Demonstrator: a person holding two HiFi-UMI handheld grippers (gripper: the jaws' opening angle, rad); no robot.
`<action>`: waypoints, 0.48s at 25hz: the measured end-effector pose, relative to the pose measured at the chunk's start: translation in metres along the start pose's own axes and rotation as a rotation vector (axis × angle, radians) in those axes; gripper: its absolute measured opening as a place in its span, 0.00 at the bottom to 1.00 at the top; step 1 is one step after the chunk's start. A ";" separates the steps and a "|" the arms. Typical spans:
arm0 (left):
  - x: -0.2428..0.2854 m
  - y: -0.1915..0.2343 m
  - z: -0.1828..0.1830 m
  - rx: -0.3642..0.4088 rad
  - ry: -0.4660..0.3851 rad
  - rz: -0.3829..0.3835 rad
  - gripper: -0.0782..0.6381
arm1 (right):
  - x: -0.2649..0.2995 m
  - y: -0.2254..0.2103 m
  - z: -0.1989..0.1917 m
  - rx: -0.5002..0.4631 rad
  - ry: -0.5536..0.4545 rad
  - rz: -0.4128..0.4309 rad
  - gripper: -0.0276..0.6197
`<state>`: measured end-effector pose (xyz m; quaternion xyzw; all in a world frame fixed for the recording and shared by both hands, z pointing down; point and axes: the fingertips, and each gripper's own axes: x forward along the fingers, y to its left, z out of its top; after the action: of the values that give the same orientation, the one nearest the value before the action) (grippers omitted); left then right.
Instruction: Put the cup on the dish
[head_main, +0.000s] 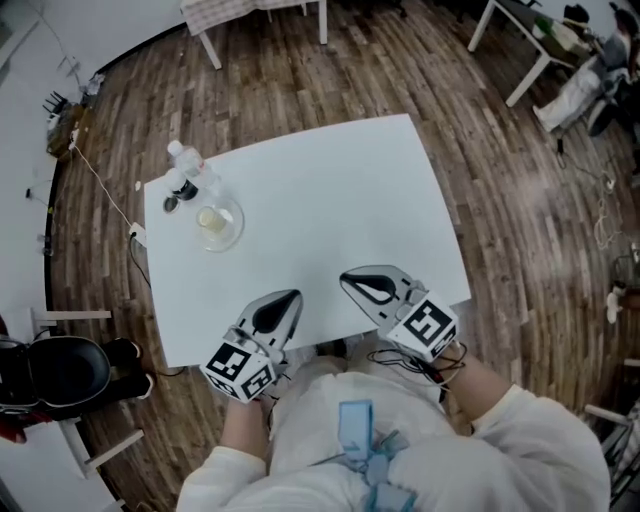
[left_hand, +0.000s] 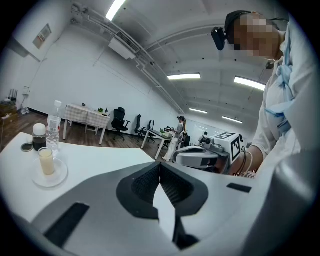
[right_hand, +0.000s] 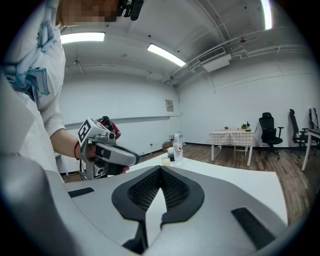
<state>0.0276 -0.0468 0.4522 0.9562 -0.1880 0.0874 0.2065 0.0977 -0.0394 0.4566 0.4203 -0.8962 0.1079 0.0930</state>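
Your left gripper (head_main: 285, 300) and right gripper (head_main: 350, 280) hover at the table's (head_main: 340, 190) near edge, jaws closed together, nothing held. At the table's far-left corner, the cup (head_main: 210, 220) of pale liquid stands on the glass dish (head_main: 233, 226); water bottle (head_main: 186, 160) and dark jar (head_main: 180, 187) just behind.

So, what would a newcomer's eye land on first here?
The pale cup standing on the glass dish at the far left corner of the white table, with a bottle beside it. Then the left gripper and right gripper at the near edge, both with jaws shut and empty.
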 end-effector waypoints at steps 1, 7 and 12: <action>0.001 -0.001 0.000 -0.002 0.002 -0.002 0.11 | -0.002 -0.001 0.000 0.000 0.002 0.002 0.09; 0.006 -0.007 -0.002 -0.017 -0.001 -0.020 0.11 | -0.006 0.004 -0.003 -0.015 0.041 0.023 0.09; 0.004 -0.009 -0.002 -0.023 -0.003 -0.023 0.11 | -0.006 0.008 -0.005 -0.034 0.059 0.034 0.09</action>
<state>0.0348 -0.0399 0.4519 0.9560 -0.1782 0.0816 0.2181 0.0951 -0.0287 0.4585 0.3999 -0.9018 0.1065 0.1245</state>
